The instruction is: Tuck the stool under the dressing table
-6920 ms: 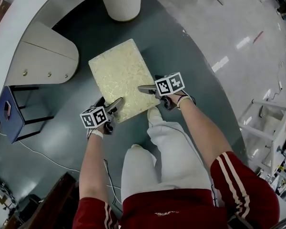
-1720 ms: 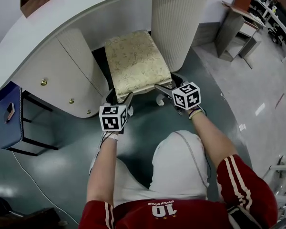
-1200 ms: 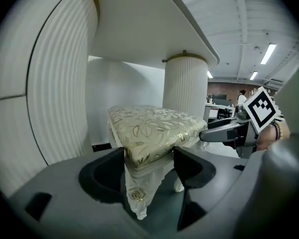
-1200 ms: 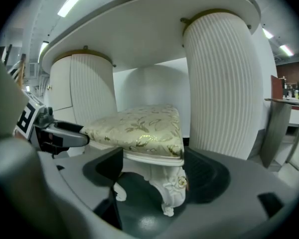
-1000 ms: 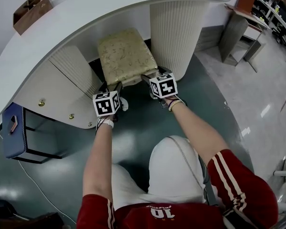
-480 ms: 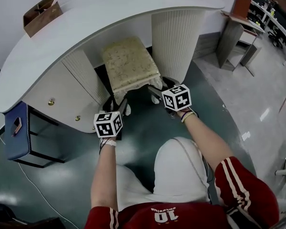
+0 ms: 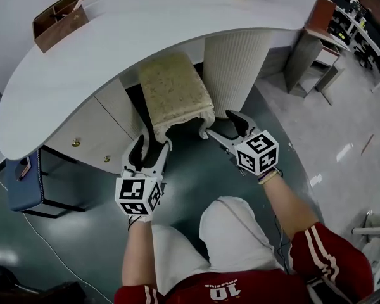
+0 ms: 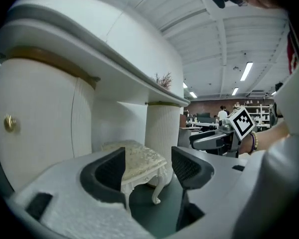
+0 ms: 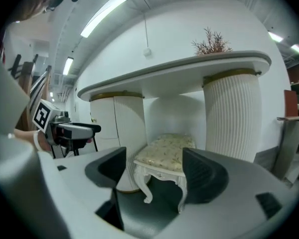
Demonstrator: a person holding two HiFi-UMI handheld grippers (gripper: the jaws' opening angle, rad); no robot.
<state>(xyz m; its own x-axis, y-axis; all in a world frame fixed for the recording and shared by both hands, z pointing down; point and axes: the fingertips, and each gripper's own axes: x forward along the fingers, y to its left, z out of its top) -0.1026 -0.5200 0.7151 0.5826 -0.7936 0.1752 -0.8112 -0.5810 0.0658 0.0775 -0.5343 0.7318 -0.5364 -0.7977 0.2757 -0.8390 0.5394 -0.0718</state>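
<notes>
Both tools are standing released: the left tool (image 7: 152,145) and the right tool (image 7: 223,124) are holding their jaws apart with nothing between the pads. In both gripper views the stool (image 7: 174,87) is showing only farther off, through the gap. A second ago both tools were sitting at the stool's front edge; now they are drawing back toward the person and lifting clear, with no contact remaining. The stool is resting in the kneehole of the dressing table (image 7: 63,106), between the knobbed cabinet (image 7: 94,126) and the ribbed pedestal (image 7: 235,65). Its rear part is lying under the worktop (image 7: 177,18), and its front legs are still showing on the floor (image 7: 196,170). The tuck is therefore looking complete, or nearly so. The only legible writing is the number "10" (image 7: 221,291) on the red shirt (image 7: 332,258); the marker cubes (image 7: 138,195) are carrying square patterns only.
</notes>
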